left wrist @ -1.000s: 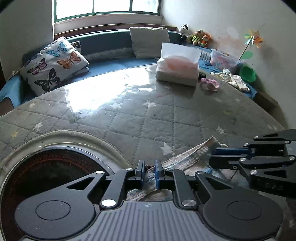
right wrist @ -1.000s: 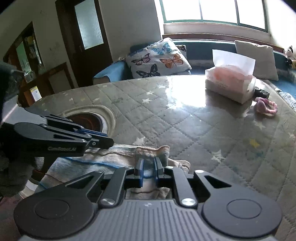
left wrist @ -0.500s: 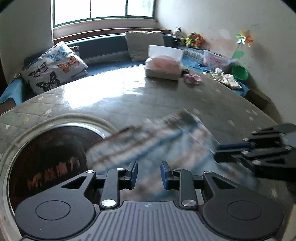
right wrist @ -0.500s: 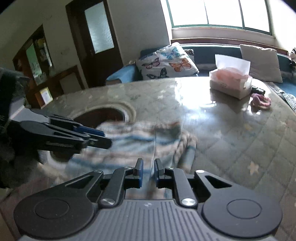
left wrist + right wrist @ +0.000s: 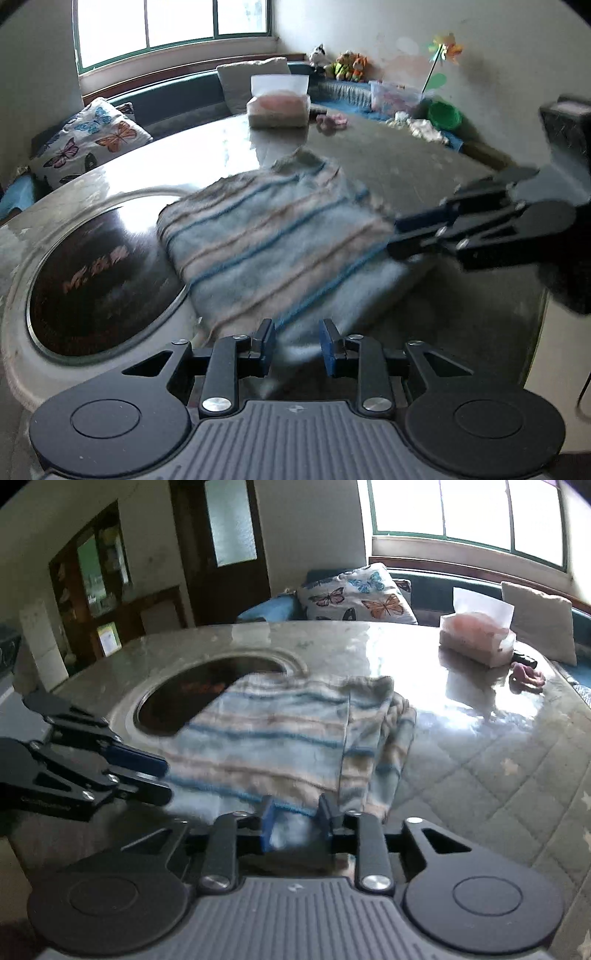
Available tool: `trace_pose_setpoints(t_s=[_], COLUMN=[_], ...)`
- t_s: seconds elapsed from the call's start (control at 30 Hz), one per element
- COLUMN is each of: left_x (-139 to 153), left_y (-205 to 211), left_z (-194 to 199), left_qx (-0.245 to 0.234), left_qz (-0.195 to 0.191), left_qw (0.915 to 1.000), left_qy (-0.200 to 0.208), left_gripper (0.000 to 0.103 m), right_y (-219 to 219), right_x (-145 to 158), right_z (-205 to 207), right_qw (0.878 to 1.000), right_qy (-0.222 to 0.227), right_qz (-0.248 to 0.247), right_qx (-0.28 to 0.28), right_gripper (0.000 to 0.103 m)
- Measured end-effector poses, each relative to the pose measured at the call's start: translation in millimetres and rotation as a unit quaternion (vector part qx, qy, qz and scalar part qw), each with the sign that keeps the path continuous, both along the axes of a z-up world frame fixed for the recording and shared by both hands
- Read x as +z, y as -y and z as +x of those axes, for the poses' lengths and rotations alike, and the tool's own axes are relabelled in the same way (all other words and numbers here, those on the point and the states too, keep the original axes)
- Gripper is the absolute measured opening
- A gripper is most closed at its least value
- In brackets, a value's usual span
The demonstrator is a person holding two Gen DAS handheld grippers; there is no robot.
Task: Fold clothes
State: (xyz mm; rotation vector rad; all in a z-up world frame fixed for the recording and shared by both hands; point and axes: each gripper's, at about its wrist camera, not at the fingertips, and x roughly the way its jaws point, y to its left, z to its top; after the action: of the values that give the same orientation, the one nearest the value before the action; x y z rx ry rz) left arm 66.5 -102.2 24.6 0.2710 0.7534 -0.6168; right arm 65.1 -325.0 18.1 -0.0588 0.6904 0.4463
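A folded blue-and-tan striped garment (image 5: 273,236) lies flat, one corner overlapping the table's round inset.

Daylight pours in through the window (image 5: 469,513), which is blown out to plain white. It throws a hard glare across the glossy surface (image 5: 399,672), washing out the quilted pattern there. The room's corner by the door (image 5: 225,542) sits dim. The striped garment (image 5: 273,236) is smeared with motion blur. Both views bend strongly and darken at the edges.
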Motion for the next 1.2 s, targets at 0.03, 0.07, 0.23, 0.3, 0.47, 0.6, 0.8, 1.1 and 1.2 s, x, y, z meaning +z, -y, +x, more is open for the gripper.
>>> trace_pose_setpoints(t_s=[0.03, 0.07, 0.23, 0.3, 0.47, 0.6, 0.8, 1.1, 1.2], left_x=[1.3, 2.7, 12.3, 8.1, 5.7, 11.2, 12.9, 6.2, 3.6], left_y=[-0.9, -1.9, 4.4, 7.9, 5.7, -0.2, -10.2, -20.1, -23.0], left_z=[-0.5, -0.9, -0.7, 0.9, 5.4, 15.8, 37.8, 55.8, 63.9], left_qx=[0.001, 0.003, -0.003, -0.003, 0.002, 0.031, 0.085, 0.12, 0.14], left_qz=[-0.003, -0.006, -0.029, -0.021, -0.02, -0.033, -0.043, -0.042, -0.047], left_qw=[1.0, 1.0, 0.9995, 0.9997, 0.9998, 0.999, 0.9954, 0.9914, 0.9883], left_qy=[0.001, 0.002, 0.016, 0.011, -0.001, -0.004, -0.012, -0.03, -0.038], left_gripper=[0.03, 0.03, 0.03, 0.03, 0.03, 0.03, 0.031, 0.032, 0.033], right_y=[-1.8, -3.8, -14.5, -15.0, -3.1, 9.4, 9.4, 9.3, 13.0], right_x=[0.1, 1.2, 10.1, 4.5, 4.1, 14.4, 13.3, -3.7, -6.0], right_z=[-3.8, -7.3, -19.5, -18.3, -17.9, -1.7, 33.8, 56.4, 58.6], right_qw=[1.0, 1.0, 0.999, 0.999, 1.0, 0.999, 0.996, 0.994, 0.992], right_qy=[0.008, 0.015, 0.037, 0.025, 0.004, 0.003, 0.008, -0.004, -0.004], right_qz=[-0.012, -0.02, -0.035, -0.038, -0.014, 0.025, 0.061, 0.064, 0.06], right_qx=[0.003, 0.006, 0.019, 0.014, 0.007, -0.031, -0.065, -0.092, -0.114], right_gripper=[0.027, 0.027, 0.027, 0.027, 0.027, 0.028, 0.028, 0.026, 0.027])
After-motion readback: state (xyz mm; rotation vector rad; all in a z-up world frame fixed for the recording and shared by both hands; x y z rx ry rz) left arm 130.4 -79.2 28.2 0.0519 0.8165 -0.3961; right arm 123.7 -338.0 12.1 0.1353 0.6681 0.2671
